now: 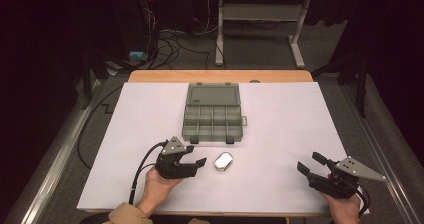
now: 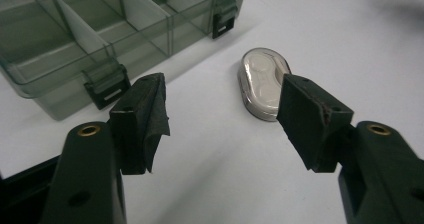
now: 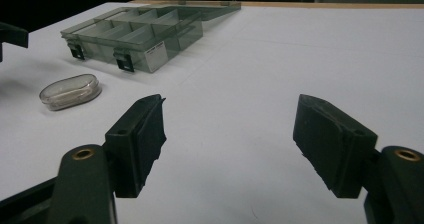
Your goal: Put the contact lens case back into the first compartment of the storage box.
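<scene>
Left tool [image 1: 199, 156]: black two-jaw tool in the person's left hand [image 1: 159, 184]; jaws stand wide with nothing between the pads [image 2: 147, 114]; it points across the surface at the case, judged to be lining up a grasp across the case's narrow width

Case: small oval clear plastic case with a pale insert [image 1: 223, 162]; it lies flat on the white sheet just beside the left tool's tips and near the box's front edge; in the left gripper view [image 2: 262, 89] it sits just ahead of the jaw on that view's right, untouched; in the right gripper view [image 3: 70, 91] it lies off to the left

Box: smoke-grey translucent plastic organiser box with dividers [image 1: 212, 119]; its lid is thrown back flat behind it, so the compartments lie open from above; two black latches [image 2: 106, 86] face the person; the compartments look empty; likely the case's destination

Right tool [image 1: 314, 163]: black two-jaw tool in the right hand [image 1: 345, 206], well apart from the case near the sheet's right edge; jaws spread wide and holding nothing; seemingly parked out of the way

Surface: white sheet [image 1: 280, 119] over a wooden table top [image 1: 220, 76]
</scene>
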A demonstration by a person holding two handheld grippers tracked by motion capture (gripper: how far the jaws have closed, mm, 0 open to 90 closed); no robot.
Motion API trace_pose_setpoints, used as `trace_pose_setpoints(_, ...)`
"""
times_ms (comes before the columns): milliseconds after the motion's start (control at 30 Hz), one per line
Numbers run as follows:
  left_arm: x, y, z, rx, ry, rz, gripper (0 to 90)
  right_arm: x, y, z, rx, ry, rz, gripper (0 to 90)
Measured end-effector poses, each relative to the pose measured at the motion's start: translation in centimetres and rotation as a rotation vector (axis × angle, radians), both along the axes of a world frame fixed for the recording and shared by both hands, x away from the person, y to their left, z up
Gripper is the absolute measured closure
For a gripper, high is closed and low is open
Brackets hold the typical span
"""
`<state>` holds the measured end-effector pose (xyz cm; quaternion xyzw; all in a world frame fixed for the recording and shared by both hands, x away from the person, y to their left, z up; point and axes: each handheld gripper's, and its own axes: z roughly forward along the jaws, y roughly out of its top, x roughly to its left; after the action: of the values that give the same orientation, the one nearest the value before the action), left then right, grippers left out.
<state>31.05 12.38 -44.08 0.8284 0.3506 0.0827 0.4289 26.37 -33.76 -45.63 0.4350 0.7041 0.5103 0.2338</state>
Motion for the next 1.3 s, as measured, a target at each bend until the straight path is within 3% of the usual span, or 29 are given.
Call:
trace_pose_setpoints(300,0.7,-1.5,0.7,0.077,0.051,-0.028,39.6,0.0,0.0,0.0,0.0,-0.001,0.003,29.0)
trace_pose_setpoints(567,1.4,-3.3,1.4,0.148,0.066,-0.058,42.6,0.0,0.0,0.0,-0.004,-0.002,0.002,29.0)
trace_pose_setpoints(933,2.3,-5.9,1.4,0.232,0.122,-0.094,43.0,0.0,0.0,0.0,-0.004,-0.002,0.006,29.1)
trace_pose_setpoints(1300,3.0,-8.0,1.0,0.281,0.159,-0.124,42.6,0.0,0.0,0.0,-0.006,-0.001,0.009,29.1)
